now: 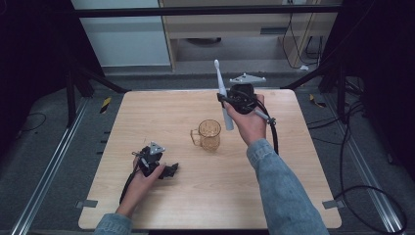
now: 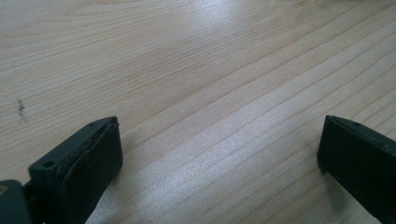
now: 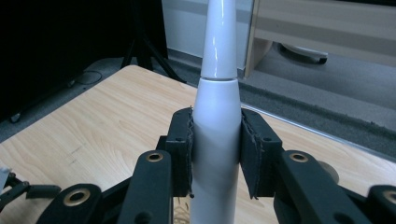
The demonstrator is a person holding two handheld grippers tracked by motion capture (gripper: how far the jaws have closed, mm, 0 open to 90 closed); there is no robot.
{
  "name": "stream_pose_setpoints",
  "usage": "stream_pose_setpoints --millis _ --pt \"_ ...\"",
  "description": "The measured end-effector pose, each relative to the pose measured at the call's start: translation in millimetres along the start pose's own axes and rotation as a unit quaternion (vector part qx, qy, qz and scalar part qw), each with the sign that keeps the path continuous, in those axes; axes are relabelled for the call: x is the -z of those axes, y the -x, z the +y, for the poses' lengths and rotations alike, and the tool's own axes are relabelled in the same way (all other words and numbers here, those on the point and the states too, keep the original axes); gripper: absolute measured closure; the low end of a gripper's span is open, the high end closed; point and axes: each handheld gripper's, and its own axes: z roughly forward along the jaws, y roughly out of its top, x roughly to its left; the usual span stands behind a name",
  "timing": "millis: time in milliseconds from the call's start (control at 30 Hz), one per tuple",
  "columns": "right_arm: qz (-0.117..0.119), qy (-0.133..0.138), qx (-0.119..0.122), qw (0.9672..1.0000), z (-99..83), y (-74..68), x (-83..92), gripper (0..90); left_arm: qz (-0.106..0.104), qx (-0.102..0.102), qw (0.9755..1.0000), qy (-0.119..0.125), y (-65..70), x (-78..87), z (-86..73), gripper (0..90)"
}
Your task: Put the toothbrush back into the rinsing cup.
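Holding: right gripper [image 1: 226, 102] clenched on the electric toothbrush [image 1: 221, 88] — upper centre, long axis near upright, head up
Mug: amber glass mug [image 1: 210, 134] at frame centre, below-left of the toothbrush; right hand nearer
Left gripper [image 1: 169, 170]: lower left, released — resting on table [image 1: 293, 161]

Mug [image 1: 210, 134] sits on the table [image 1: 147, 112], roughly mid-table. Toothbrush [image 1: 221, 93] is up off the table, behind and a bit right of the mug, head end up, clamped in the right gripper [image 1: 234, 100]. Left gripper [image 1: 166, 171] rests near the front-left, prob touching the wood, well apart from the mug.
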Motion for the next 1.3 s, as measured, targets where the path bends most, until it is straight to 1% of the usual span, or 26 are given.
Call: stream_pose_setpoints --millis 67,133,167,367,667,767,900,1100,1300 --pt "0.002 0.002 0.003 1.0 4.1 -3.0 -6.0 67.0 0.0 -0.002 1.0 0.0 -0.3 0.0 0.0 0.0" --pt "0.003 0.004 0.002 1.0 5.0 -4.0 -7.7 67.0 0.0 -0.001 1.0 0.0 -0.2 0.0 0.0 0.0" --pt "0.004 0.009 0.001 0.9999 5.9 -5.8 -11.2 67.1 0.0 -0.001 1.0 0.0 -0.2 0.0 0.0 0.0" --pt "0.007 0.021 -0.003 0.9997 5.7 -10.6 -18.8 67.0 0.0 -0.001 1.0 0.0 -0.2 0.0 0.0 0.0" --pt "0.009 0.027 -0.005 0.9996 5.9 -16.0 -27.4 67.0 -0.001 -0.002 1.0 0.0 -0.3 0.0 -0.1 0.0" --pt "0.01 0.029 -0.006 0.9995 4.5 -17.5 -29.2 67.0 -0.001 -0.002 1.0 0.0 -0.3 0.0 -0.1 0.0" --pt "0.013 0.038 -0.006 0.9992 1.6 -19.5 -31.5 67.0 -0.001 -0.001 1.0 0.0 -0.1 0.0 -0.1 0.0" --pt "0.013 0.04 -0.008 0.9991 -5.2 -21.2 -36.3 67.0 -0.002 -0.001 1.0 0.0 -0.1 0.0 -0.1 0.0" --pt "0.016 0.039 -0.008 0.9991 -8.9 -23.1 -37.5 67.0 -0.002 -0.001 1.0 0.0 -0.2 0.0 -0.1 0.0"
